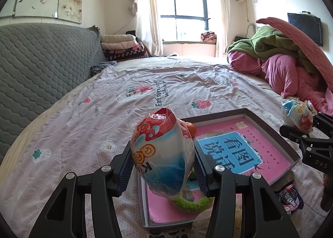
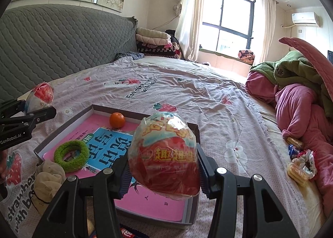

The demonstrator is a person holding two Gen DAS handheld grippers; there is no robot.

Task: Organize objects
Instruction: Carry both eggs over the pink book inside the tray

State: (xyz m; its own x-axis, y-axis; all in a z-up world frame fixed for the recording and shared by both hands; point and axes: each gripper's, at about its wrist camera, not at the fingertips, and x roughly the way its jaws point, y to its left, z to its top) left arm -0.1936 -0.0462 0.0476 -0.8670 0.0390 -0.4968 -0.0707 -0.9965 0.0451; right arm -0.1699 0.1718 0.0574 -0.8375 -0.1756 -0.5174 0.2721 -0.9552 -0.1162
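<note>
Left gripper [image 1: 163,167] clamps one snack bag [image 1: 162,154], right gripper [image 2: 163,172] another [image 2: 164,154]; slippery, puffy wrappers could probably squirt free short of the tray [image 2: 193,132].

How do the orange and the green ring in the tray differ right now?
The orange is a smooth, solid ball; the green ring is fuzzy, with an open middle. The orange sits near the tray's far wall on the pink margin, while the green ring lies flat nearer the camera, overlapping the blue panel. Both rest loose on the book inside the tray, untouched by either gripper.
</note>
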